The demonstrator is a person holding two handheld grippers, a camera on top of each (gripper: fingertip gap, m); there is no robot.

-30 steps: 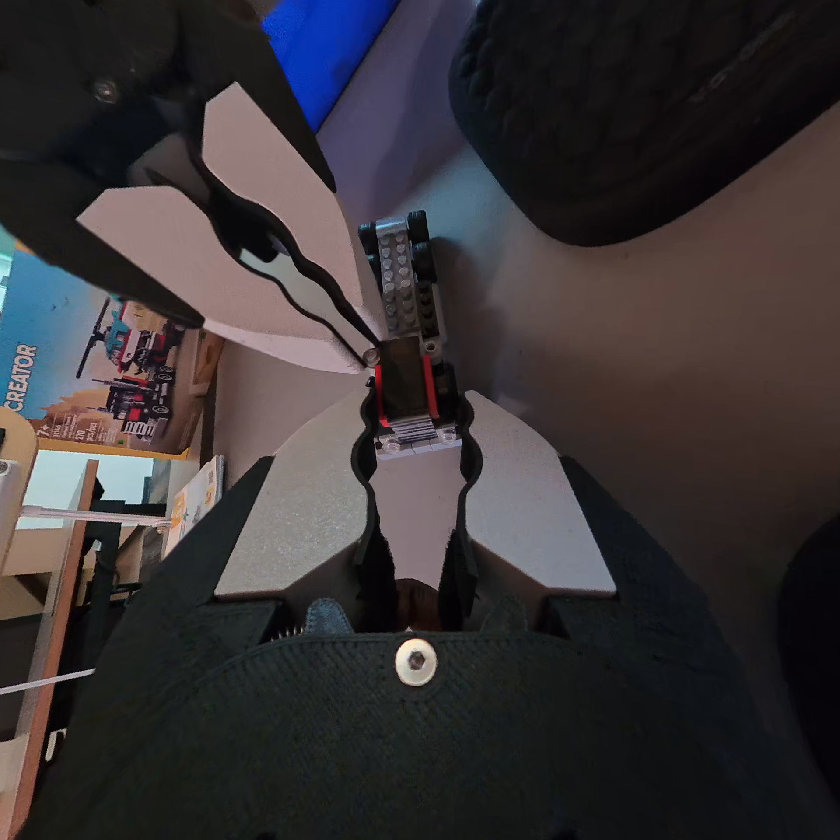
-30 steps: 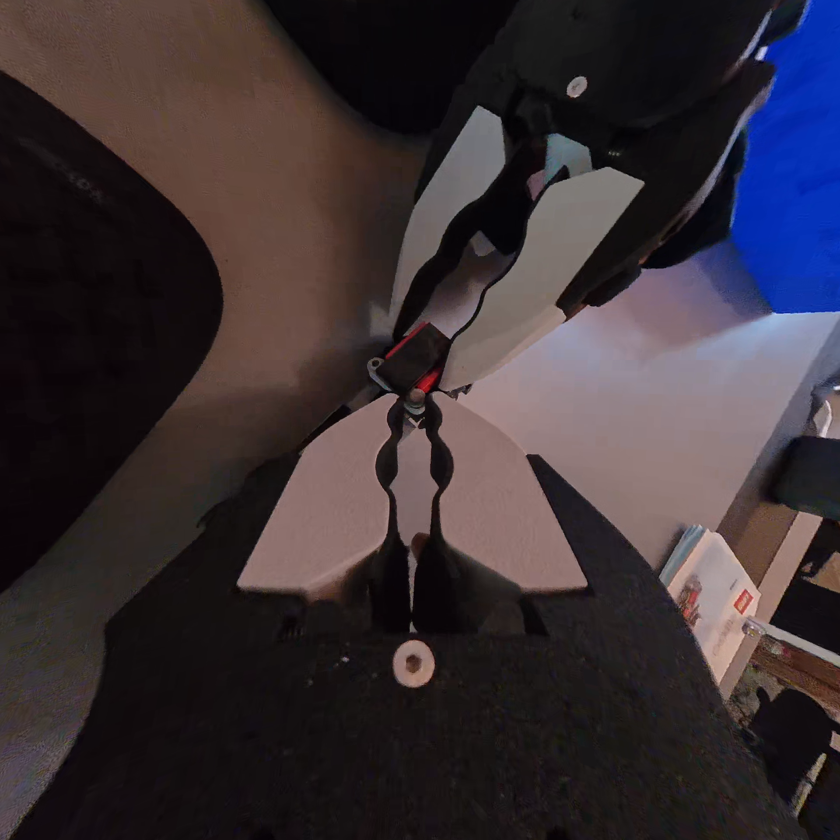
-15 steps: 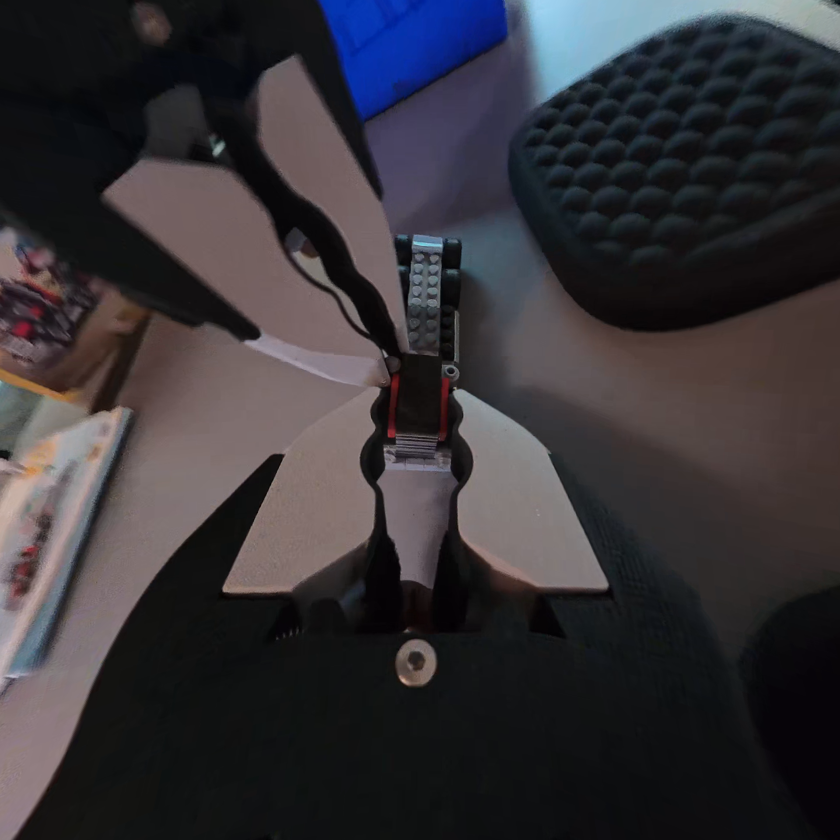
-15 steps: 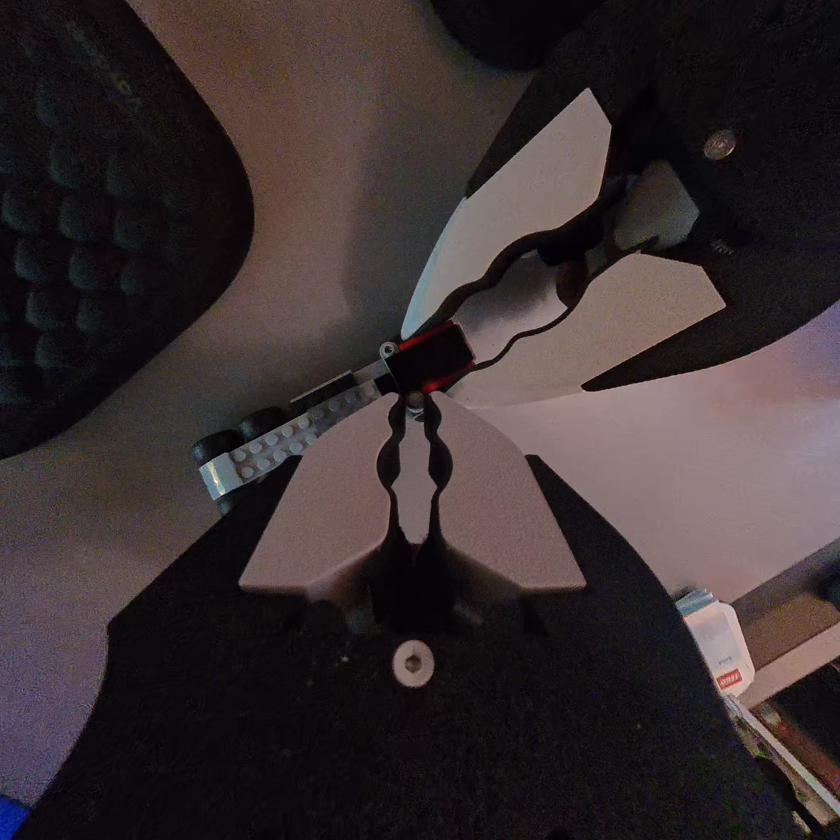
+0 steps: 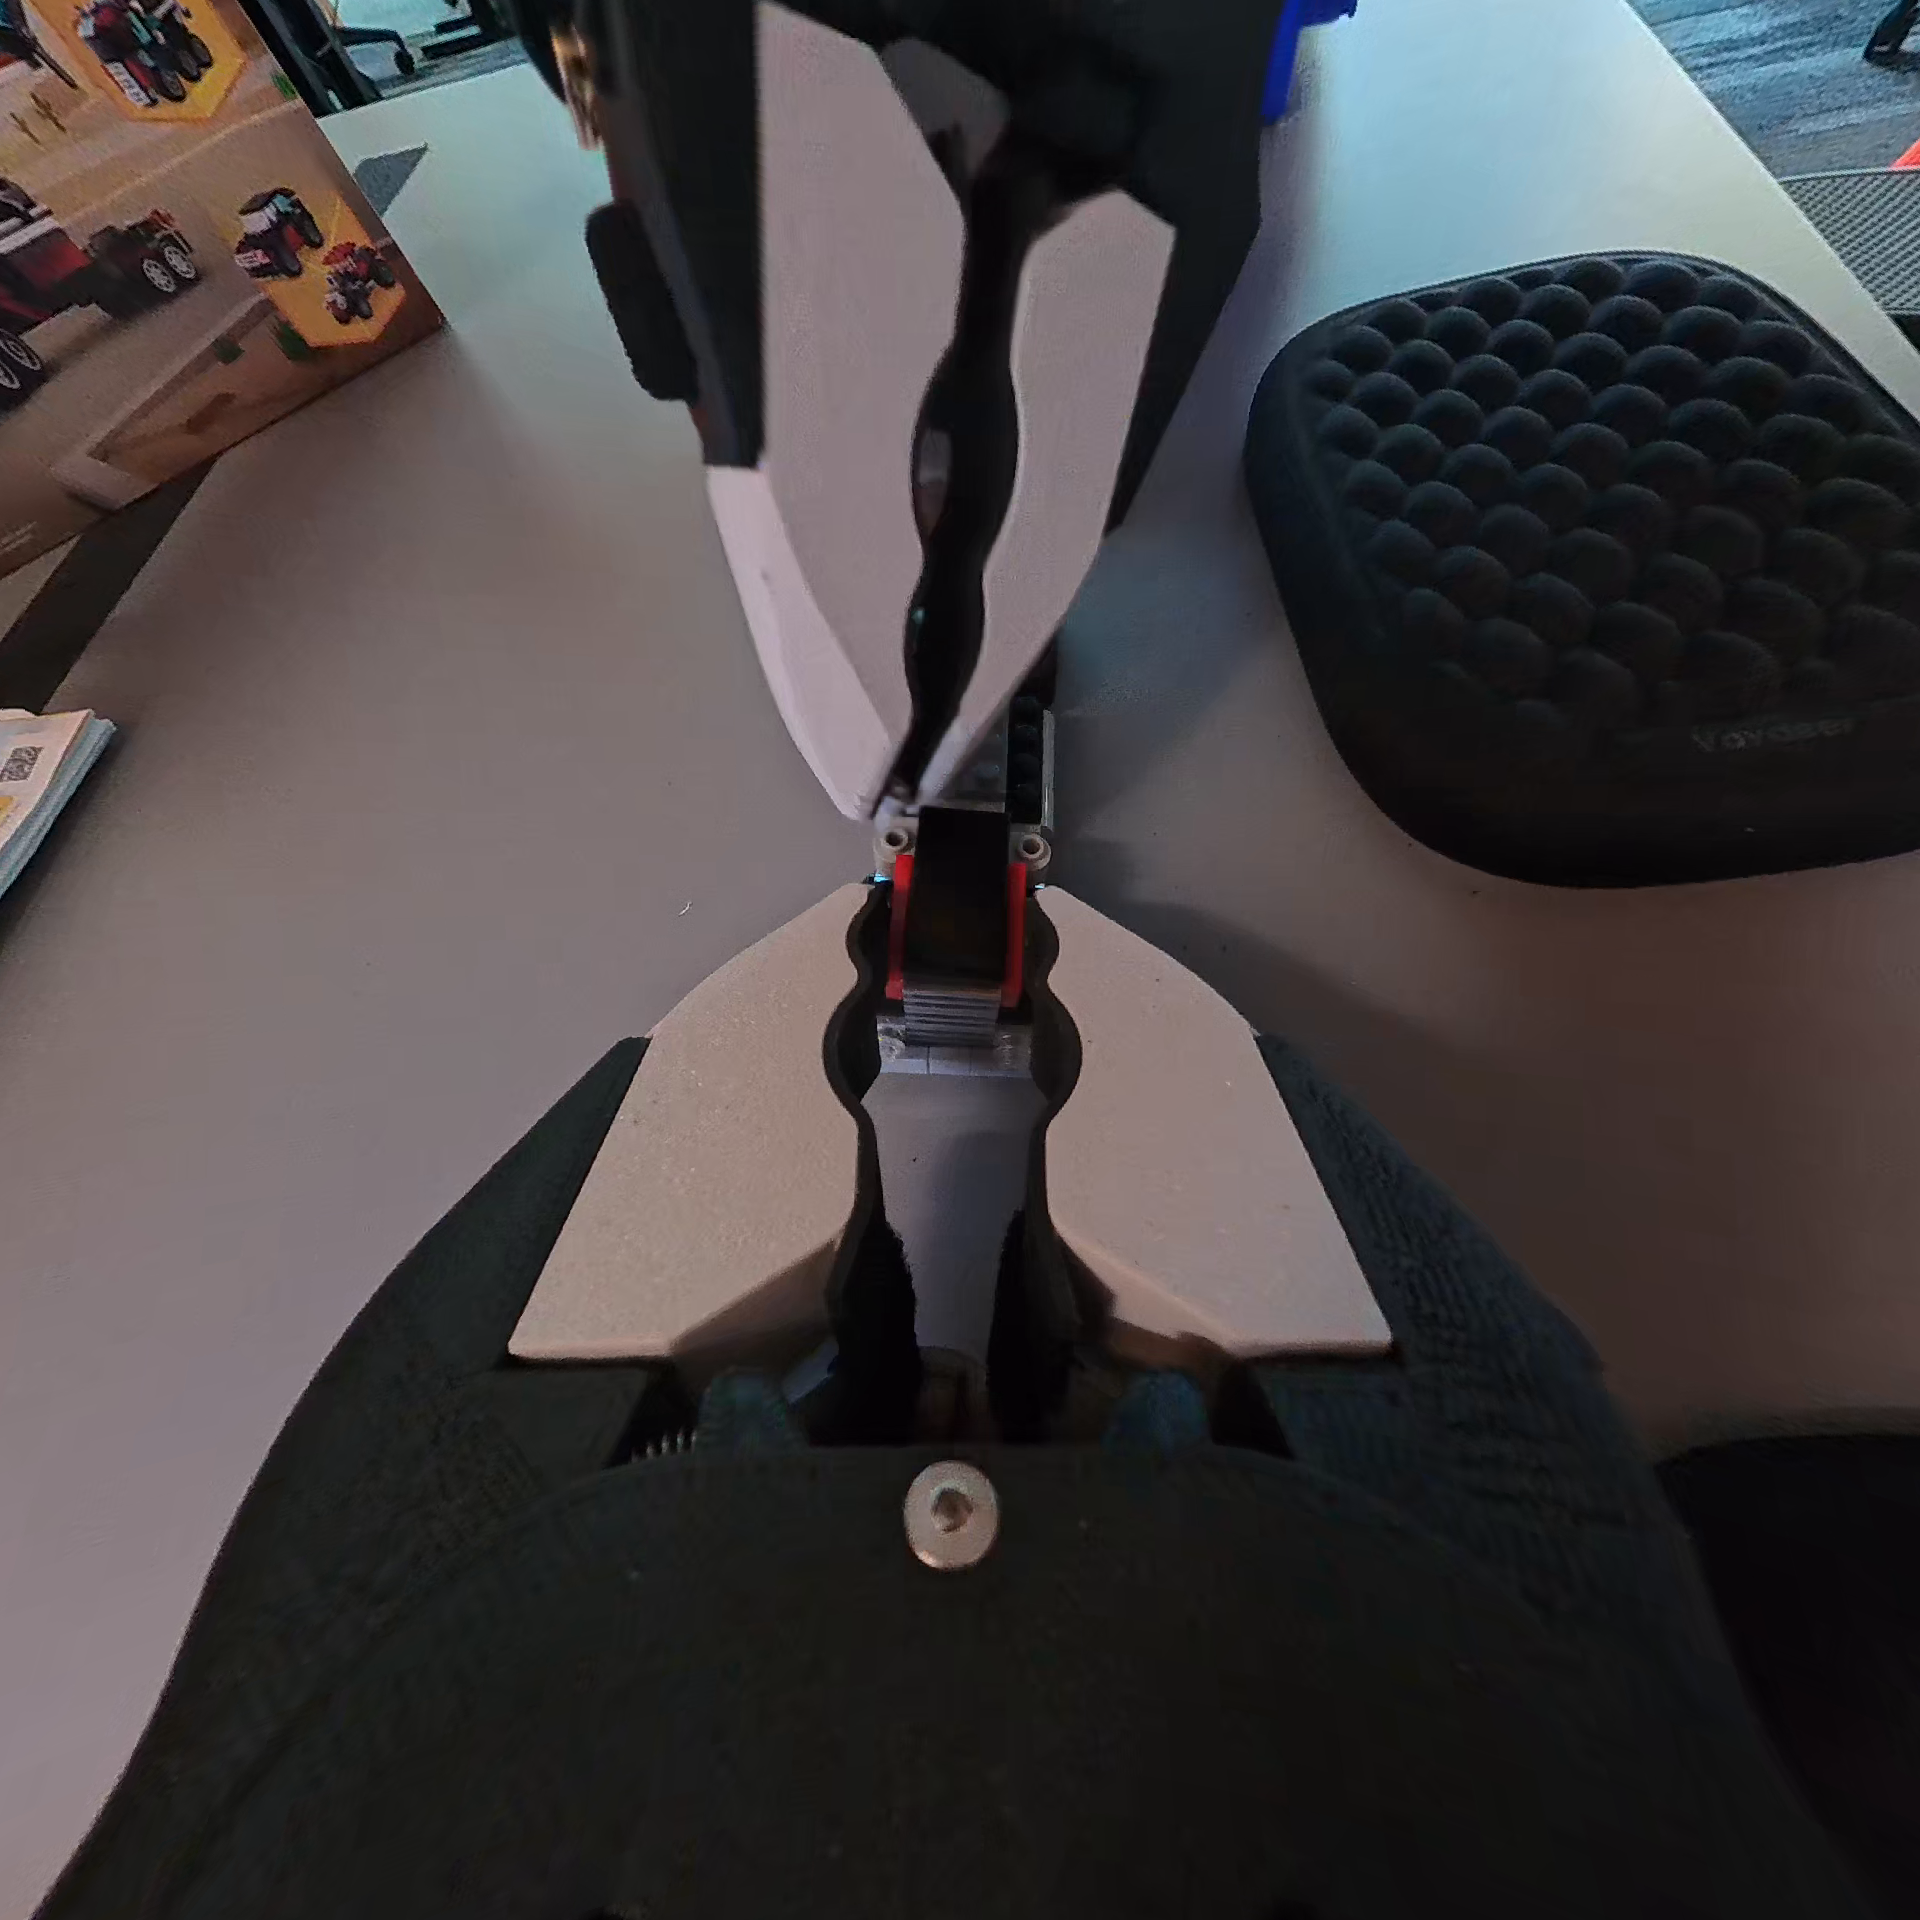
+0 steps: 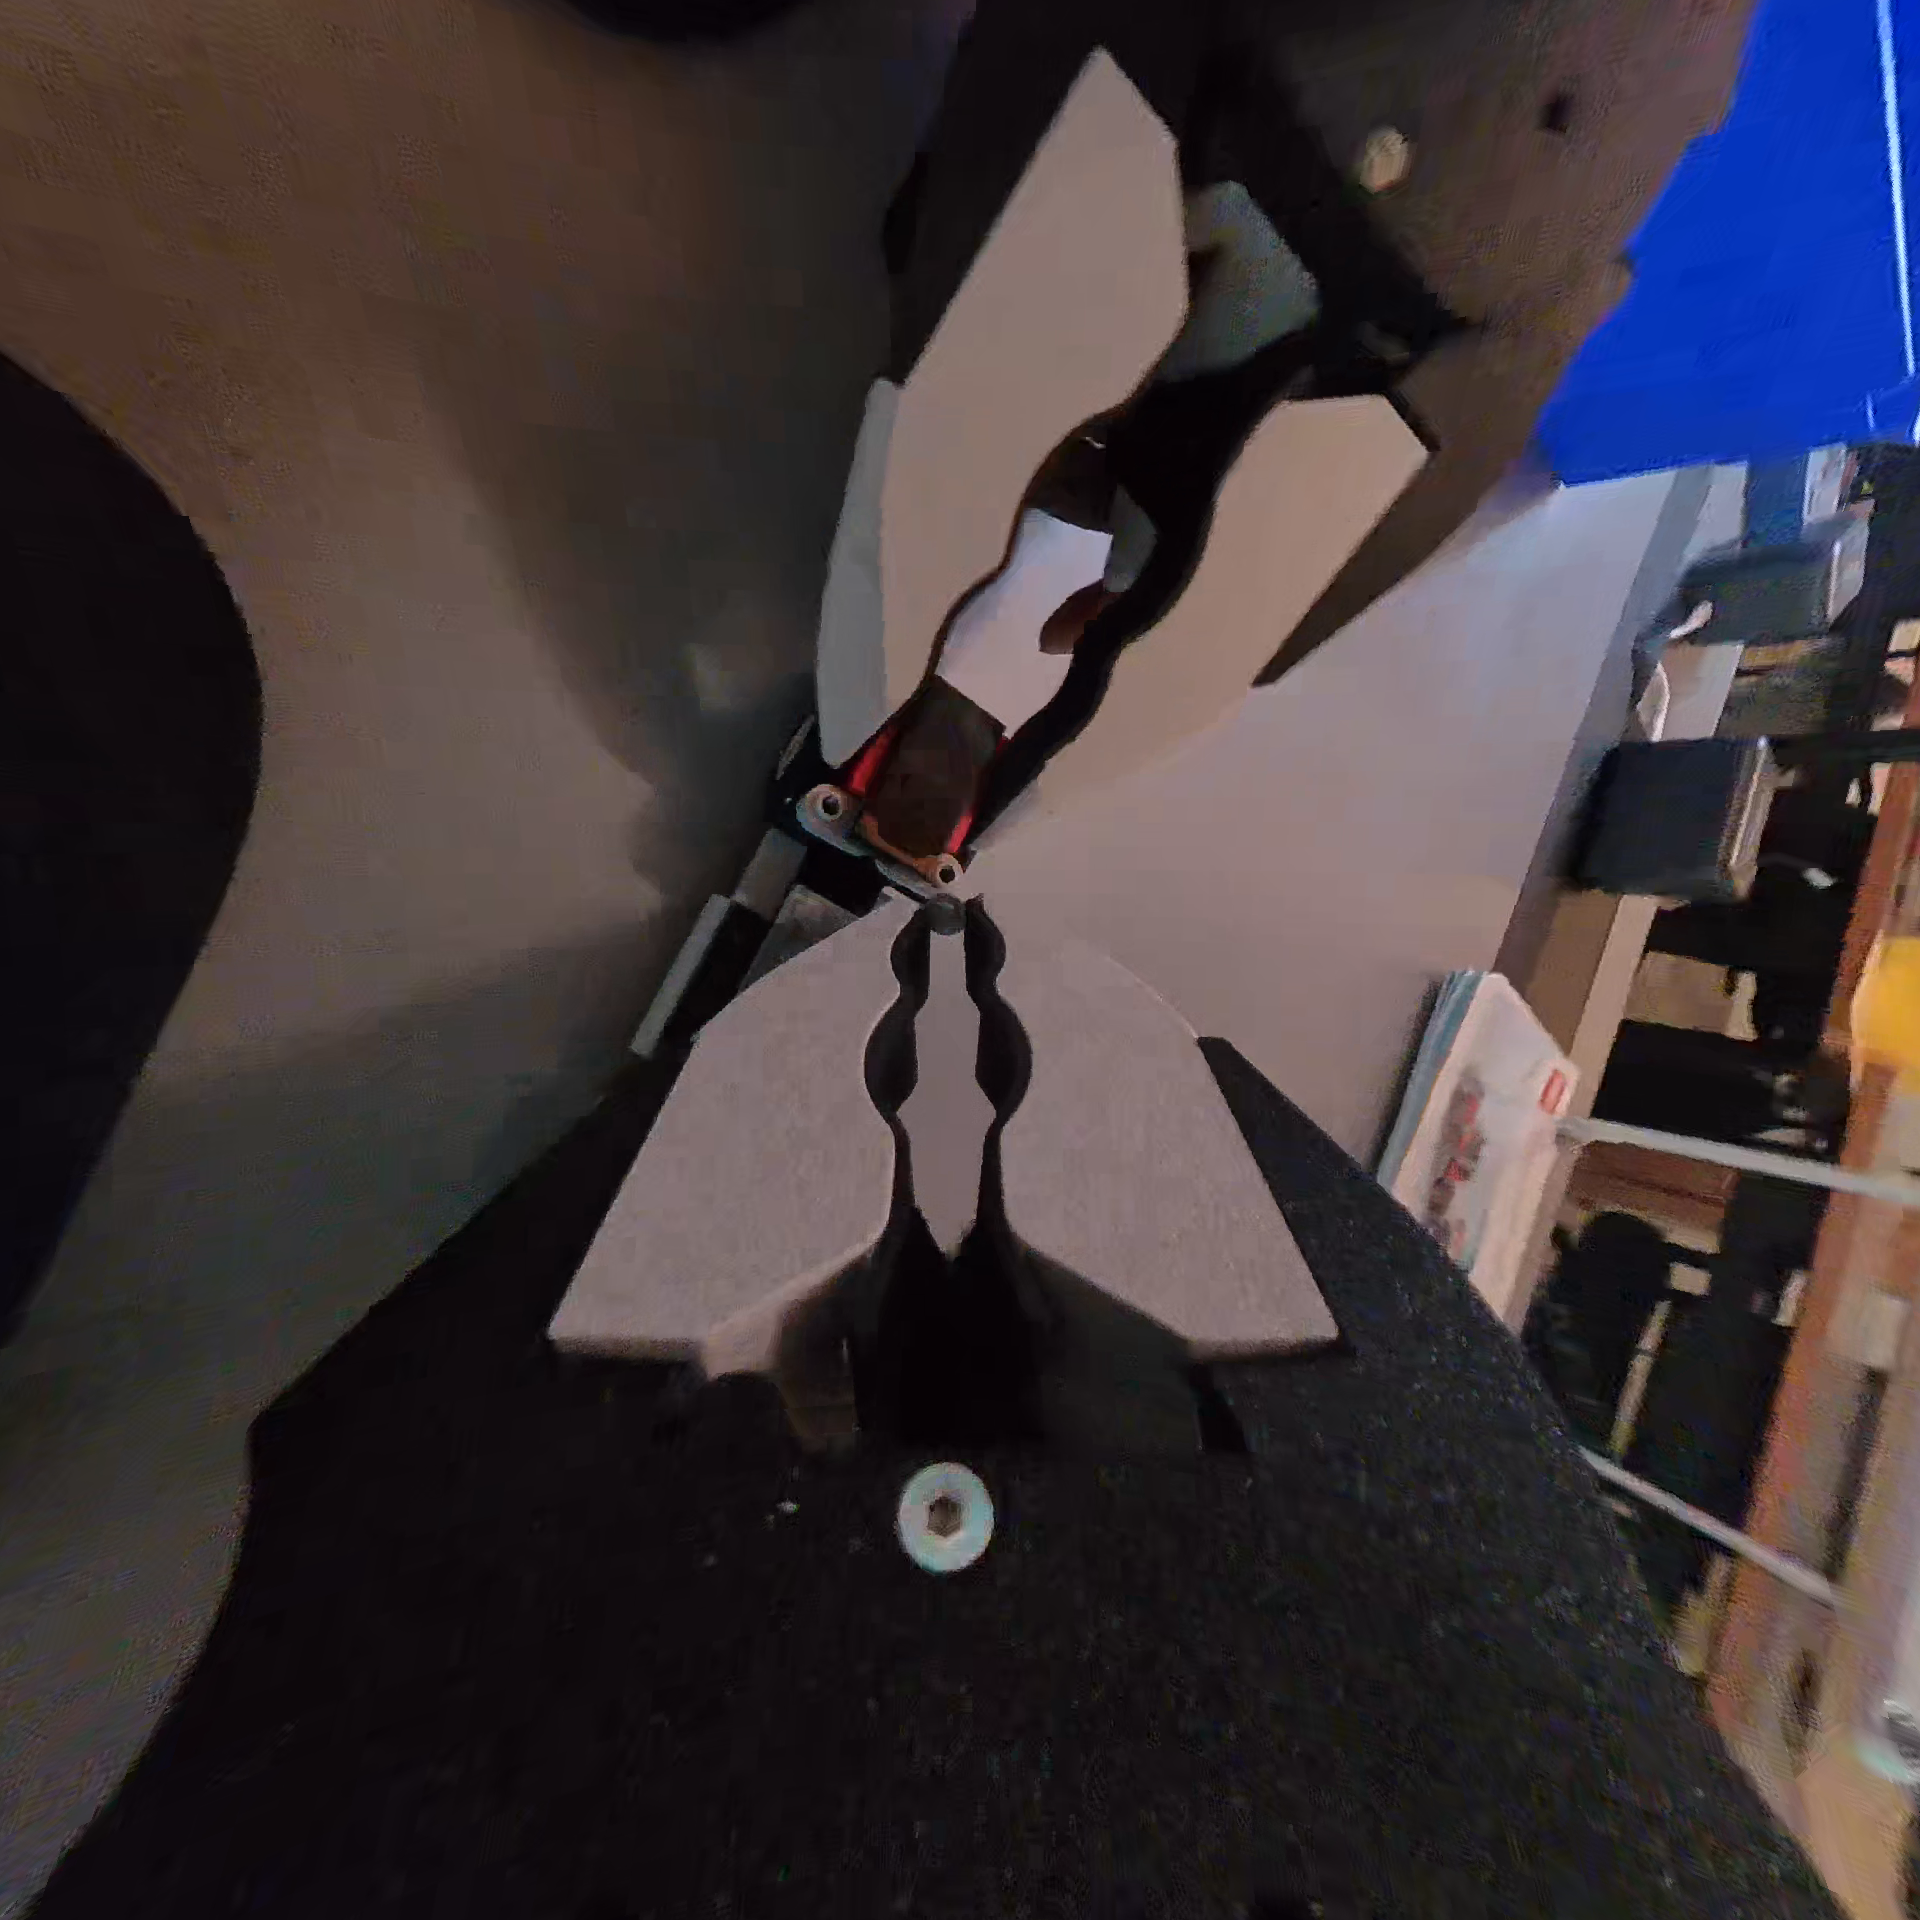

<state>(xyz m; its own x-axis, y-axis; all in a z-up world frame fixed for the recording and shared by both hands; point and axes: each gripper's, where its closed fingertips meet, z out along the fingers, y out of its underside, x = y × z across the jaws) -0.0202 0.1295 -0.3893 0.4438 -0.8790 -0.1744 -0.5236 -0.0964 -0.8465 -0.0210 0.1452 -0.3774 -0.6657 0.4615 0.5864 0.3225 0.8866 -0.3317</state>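
Item: small brick-built truck (image 5: 961,935), on the grey table (image 5: 416,831) left of a black dimpled cushion (image 5: 1600,561). My left claw (image 5: 956,914) clamps its red-edged cab; my right claw (image 6: 943,914) pinches a tiny grey stud (image 6: 943,916) beside the truck's near corner. Judged light, rigid, apt to snap apart; grip the cab sides

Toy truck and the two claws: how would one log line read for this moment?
left claw: clamps toy truck cab | right claw: pinches small grey piece by cab | table: box, black cushion

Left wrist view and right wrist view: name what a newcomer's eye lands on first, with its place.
A small brick-built toy truck, black with red stripes, sits at centre, clamped at its front between the left gripper. The right gripper meets it head-on, pinching a tiny grey round piece by the cab. A dimpled black cushion lies on the grey table, at right.
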